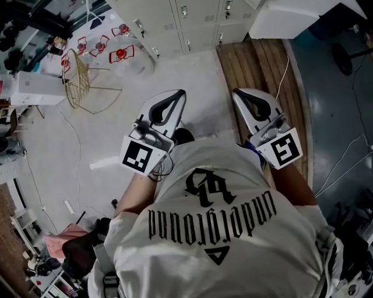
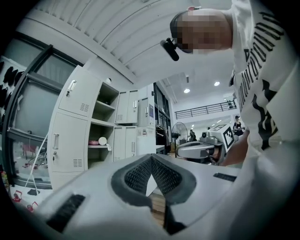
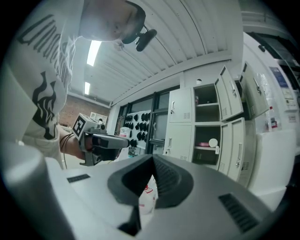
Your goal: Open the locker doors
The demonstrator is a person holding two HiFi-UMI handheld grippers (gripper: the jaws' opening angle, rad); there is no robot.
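Observation:
A bank of pale grey lockers (image 1: 192, 23) stands ahead at the top of the head view. In the left gripper view some compartments (image 2: 105, 126) stand open with a pink thing and a white roll on a shelf, while the doors (image 2: 70, 136) beside them are closed. The right gripper view shows the same lockers (image 3: 206, 126) with two doors (image 3: 234, 117) swung open. My left gripper (image 1: 180, 93) (image 2: 152, 158) and right gripper (image 1: 237, 93) (image 3: 152, 159) are held side by side, well short of the lockers. Both point level, are shut, and hold nothing.
A gold wire chair (image 1: 78, 81) and red-and-white items (image 1: 119, 53) lie on the floor at left. A wooden platform (image 1: 262, 64) with a white box (image 1: 291, 17) is at right. Cables run over the floor. A standing fan (image 2: 179, 131) is farther back.

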